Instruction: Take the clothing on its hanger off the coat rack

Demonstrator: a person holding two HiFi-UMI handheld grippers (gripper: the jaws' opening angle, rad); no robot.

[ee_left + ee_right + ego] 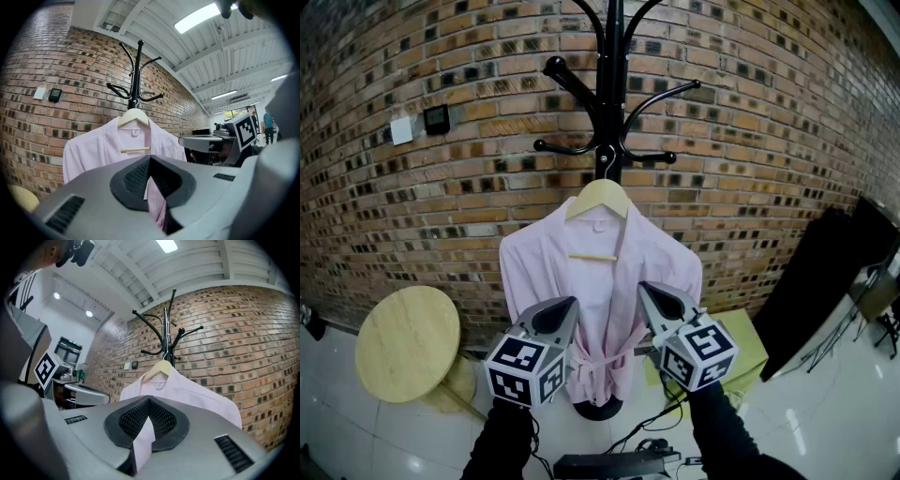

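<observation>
**Both claws clenched before the hanging robe**

The left claw [570,304] and the right claw [644,287] are side by side, each clenched on nothing, tips pointing at the pink robe [602,267] just beyond them. The robe hangs on a pale wooden hanger [598,198]. The hanger hooks onto the black coat rack [612,75] below its lower pegs. Behind the rack is a brick wall [759,122], with a round wooden stool [406,342] at the lower left.
</observation>
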